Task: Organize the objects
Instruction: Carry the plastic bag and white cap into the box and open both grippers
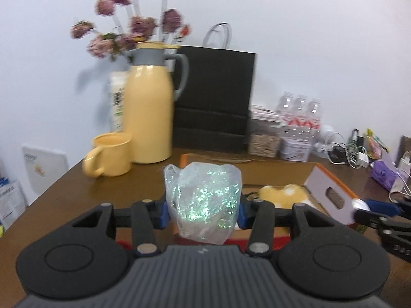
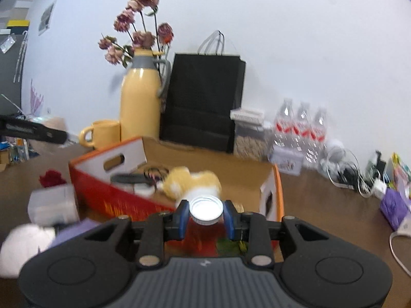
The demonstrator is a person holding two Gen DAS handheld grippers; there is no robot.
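- A clear plastic bag (image 1: 203,202) of glittery green scraps is clamped between the blue pads of the left gripper (image 1: 203,211), and it is held above the near edge of the cardboard box (image 1: 331,192).
- A jar with a white lid (image 2: 205,210) and red contents is gripped by the right gripper (image 2: 205,218), its jaws closed against the lid's sides, just over the box's near wall.
- Inside the box, a yellow plush toy (image 2: 192,181) and a black comb-like item (image 2: 128,178) are seen.
- The box is set on a brown table (image 1: 77,195); behind it a yellow jug (image 1: 150,113), a yellow mug (image 1: 110,157) and a black paper bag (image 1: 215,95) are lined up along the wall.
- 3 water bottles (image 2: 300,125) are stood to the right of the paper bag.
- Dried pink flowers (image 2: 138,30) are seen behind the jug.
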